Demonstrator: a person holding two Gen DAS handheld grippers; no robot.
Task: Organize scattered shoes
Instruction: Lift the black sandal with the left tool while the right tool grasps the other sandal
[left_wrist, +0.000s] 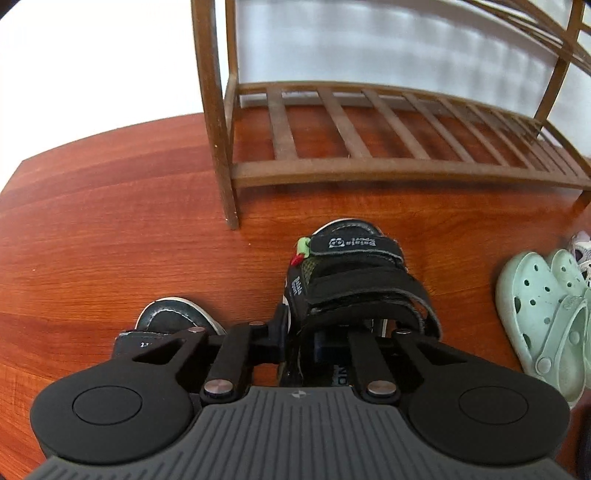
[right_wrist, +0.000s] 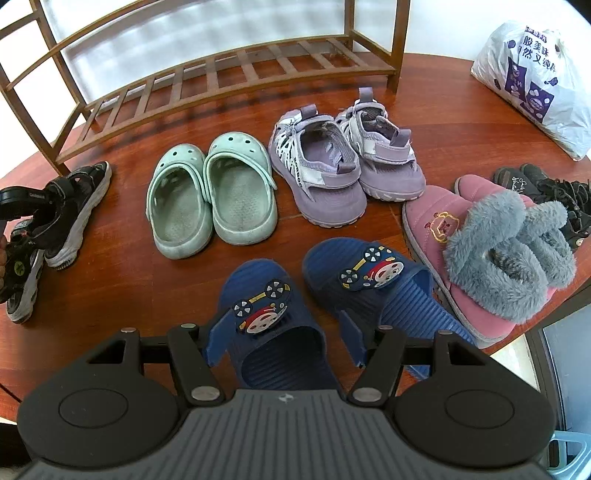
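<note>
Two black strap sandals (right_wrist: 55, 221) lying at table's (right_wrist: 122, 280) left edge. Two mint clogs (right_wrist: 210, 192). Two lilac sneakers (right_wrist: 340, 162). Two navy slides (right_wrist: 317, 295) sitting at near edge. Two pink fur-lined slippers (right_wrist: 491, 243). Dark shoes (right_wrist: 546, 195) at right edge, count unclear. One wooden rack (right_wrist: 221, 70). One printed plastic bag (right_wrist: 535, 85).

glossy red wood table (right_wrist: 122, 295), matt brown wood rack (right_wrist: 229, 79); rubbery mint clogs (right_wrist: 212, 195), fluffy grey slippers (right_wrist: 513, 251), crinkly plastic bag (right_wrist: 535, 81).
</note>
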